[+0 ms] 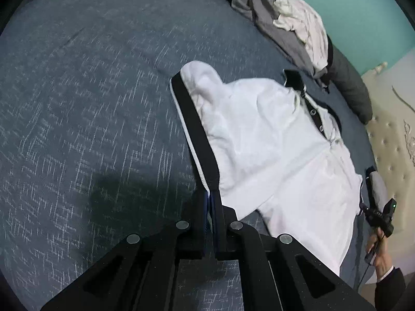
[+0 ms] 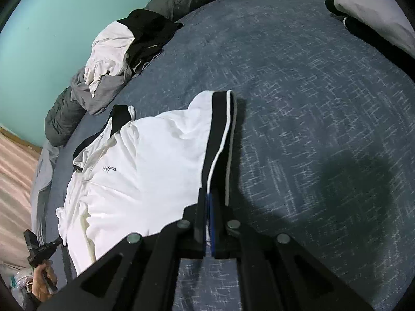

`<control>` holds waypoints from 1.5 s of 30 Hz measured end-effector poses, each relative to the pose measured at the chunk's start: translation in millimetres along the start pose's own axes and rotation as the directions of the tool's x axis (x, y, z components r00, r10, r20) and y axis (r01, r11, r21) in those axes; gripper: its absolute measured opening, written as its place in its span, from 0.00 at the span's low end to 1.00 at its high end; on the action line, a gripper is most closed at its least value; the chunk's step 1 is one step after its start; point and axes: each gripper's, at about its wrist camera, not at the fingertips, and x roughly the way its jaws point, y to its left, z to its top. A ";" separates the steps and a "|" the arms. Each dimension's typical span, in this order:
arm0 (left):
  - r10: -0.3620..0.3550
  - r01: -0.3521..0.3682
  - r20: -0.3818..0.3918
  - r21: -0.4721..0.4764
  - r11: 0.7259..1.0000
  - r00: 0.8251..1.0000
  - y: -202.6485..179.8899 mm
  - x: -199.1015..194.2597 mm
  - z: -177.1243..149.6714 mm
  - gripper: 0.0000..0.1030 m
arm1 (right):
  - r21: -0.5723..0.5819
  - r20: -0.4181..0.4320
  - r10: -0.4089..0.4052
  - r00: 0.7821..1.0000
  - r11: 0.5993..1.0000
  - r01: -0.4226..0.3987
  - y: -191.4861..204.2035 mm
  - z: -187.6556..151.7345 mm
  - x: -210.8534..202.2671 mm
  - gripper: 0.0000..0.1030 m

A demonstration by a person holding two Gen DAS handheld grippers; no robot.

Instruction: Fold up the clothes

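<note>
A white polo shirt (image 1: 272, 140) with a black collar and buttoned placket lies face up on the blue-grey bed cover (image 1: 90, 103). My left gripper (image 1: 210, 194) is shut on the black, white-edged cuff band (image 1: 192, 127) of one sleeve, which stretches away from the fingers. In the right wrist view, my right gripper (image 2: 209, 194) is shut on the black-and-white cuff band (image 2: 220, 134) of the other sleeve of the shirt (image 2: 145, 171). Each gripper shows small in the other's view, held by a hand at the shirt's far side: the right gripper (image 1: 371, 202) and the left gripper (image 2: 55, 243).
A heap of grey, white and black clothes (image 1: 285, 20) lies at the bed's far edge against a dark bolster (image 1: 350, 88) and a teal wall. A cream tufted headboard (image 1: 389, 140) is to the right. Another white and black garment (image 2: 373, 13) lies at the bed's far corner.
</note>
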 end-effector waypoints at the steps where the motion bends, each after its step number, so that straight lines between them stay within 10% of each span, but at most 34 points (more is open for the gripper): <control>1: 0.006 -0.006 0.002 0.006 1.000 1.000 -1.1 -1.4 1.0 0.04 | -0.006 -0.013 -0.004 1.000 1.000 0.004 0.7 0.1 1.6 0.01; 6: -0.011 0.012 0.085 -0.008 1.000 0.996 10.5 -22.2 17.4 0.26 | -0.046 -0.043 0.033 0.999 0.998 -0.035 2.2 7.7 -1.0 0.03; 8: 0.008 -0.005 0.111 -0.024 1.000 0.994 17.3 -25.7 29.2 0.38 | -0.056 -0.011 0.029 1.000 0.998 -0.030 1.0 13.6 -6.1 0.23; 10: 0.027 -0.022 0.137 -0.040 0.999 0.990 24.1 -29.3 40.9 0.38 | -0.065 0.026 0.012 1.000 0.998 -0.010 0.2 20.6 -9.5 0.66; 26: 0.060 -0.063 0.175 0.010 0.998 0.983 13.2 10.9 92.5 0.43 | -0.083 0.111 -0.123 0.986 0.988 0.132 -9.3 68.1 31.7 0.66; 35: 0.117 -0.120 0.190 0.004 0.993 0.975 16.3 11.1 94.5 0.08 | -0.144 0.104 -0.094 0.990 0.984 0.108 1.8 70.1 42.7 0.07; 45: 0.190 -0.188 0.210 -0.030 0.982 0.959 23.2 -4.5 119.1 0.06 | -0.092 0.184 -0.183 0.966 0.975 0.202 -5.6 84.0 15.0 0.03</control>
